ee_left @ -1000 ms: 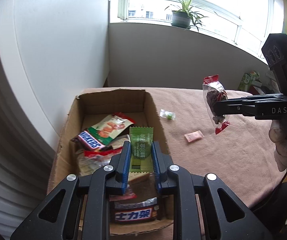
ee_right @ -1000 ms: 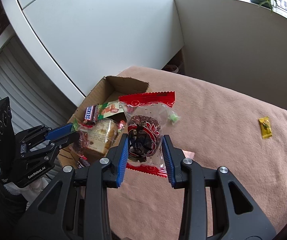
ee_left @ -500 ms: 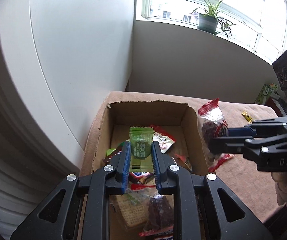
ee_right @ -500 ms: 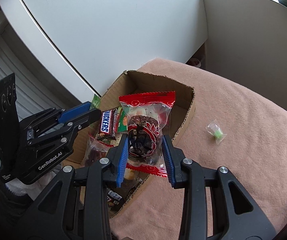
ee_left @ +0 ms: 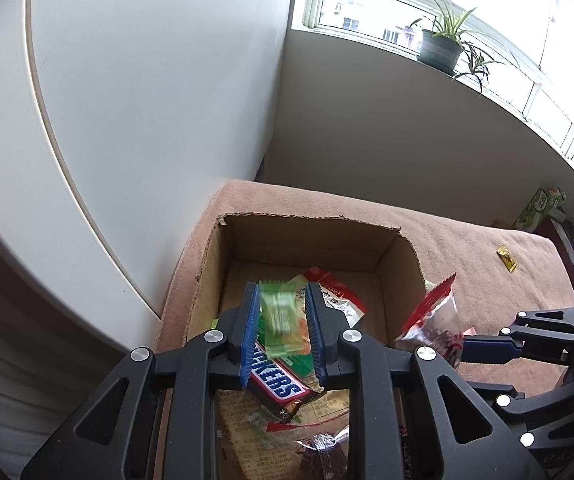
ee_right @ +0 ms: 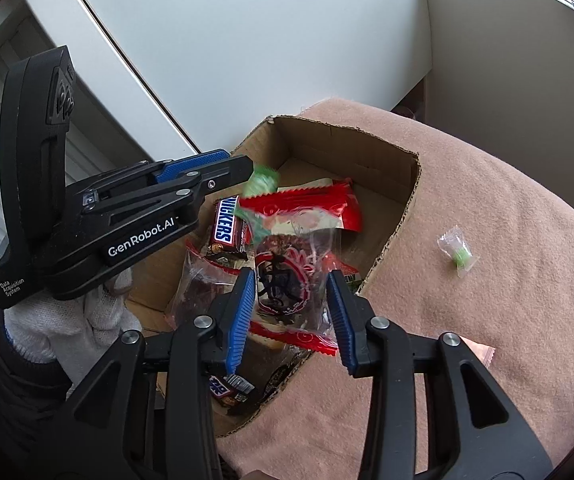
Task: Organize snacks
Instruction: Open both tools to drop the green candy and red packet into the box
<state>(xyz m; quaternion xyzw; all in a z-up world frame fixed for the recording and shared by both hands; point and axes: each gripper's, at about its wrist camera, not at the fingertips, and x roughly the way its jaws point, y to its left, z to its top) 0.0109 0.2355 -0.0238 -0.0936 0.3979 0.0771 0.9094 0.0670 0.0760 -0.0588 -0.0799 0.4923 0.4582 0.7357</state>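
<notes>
Both grippers hang over the open cardboard box (ee_right: 405, 184), because that is where the snacks are being gathered. The left gripper (ee_left: 282, 334), low centre of its own view, has just been easing its jaws apart; the green candy packet (ee_left: 281, 322) between them looks blurred, seemingly slipping free. The right gripper (ee_right: 290, 312) has likewise been spreading, and its pads stand clear of the red-edged clear packet (ee_right: 287, 276), which is tipping into the box. A Snickers bar (ee_right: 226, 224) already lies inside. On the tan cloth (ee_right: 487, 360) at right, a small green sweet (ee_right: 459, 257) waits.
</notes>
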